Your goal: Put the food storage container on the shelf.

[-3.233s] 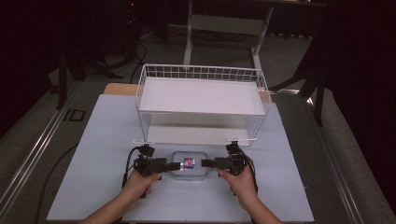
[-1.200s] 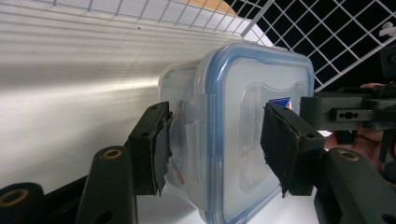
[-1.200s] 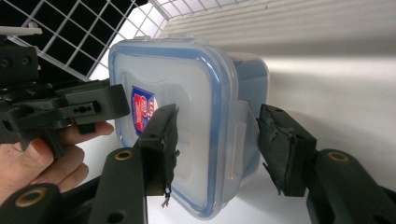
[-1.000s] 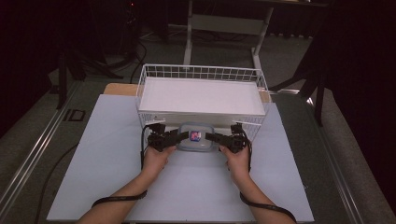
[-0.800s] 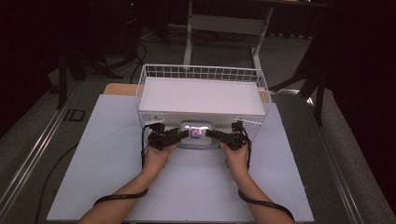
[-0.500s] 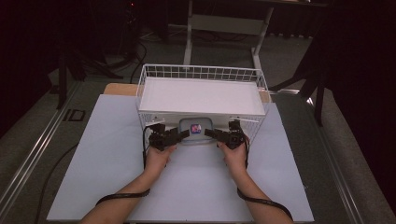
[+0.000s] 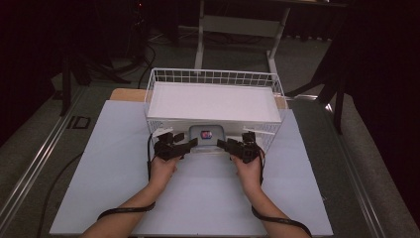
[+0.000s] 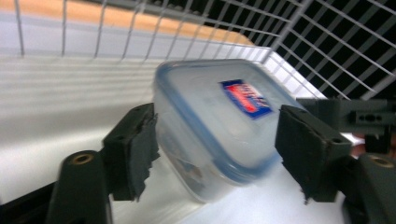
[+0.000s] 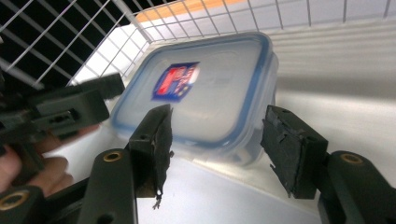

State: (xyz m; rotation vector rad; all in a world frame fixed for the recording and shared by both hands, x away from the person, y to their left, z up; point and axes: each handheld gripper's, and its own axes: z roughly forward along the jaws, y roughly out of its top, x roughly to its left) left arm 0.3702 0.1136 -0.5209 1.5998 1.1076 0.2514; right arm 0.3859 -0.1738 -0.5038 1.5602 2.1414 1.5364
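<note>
I have a gripper in each hand, both reaching toward the near open side of the white wire basket that stands on the pale tabletop. Between them sits a clear plastic container with a blue-rimmed lid and a red-and-blue label, resting under the basket's white upper shelf, just inside its front edge.

My left gripper comes at the container from the basket's left side. In the left gripper view its jaws stand wide apart around the container; the left pad looks to be touching or almost touching the container's wall, while the other pad is clear of it. I cannot tell whether there is real contact.

My right gripper comes from the basket's right side. In the right gripper view its jaws are also spread, with the container's near corner between them and neither pad plainly pressing it. The left gripper shows beyond the container there, with my fingers behind it.
</note>
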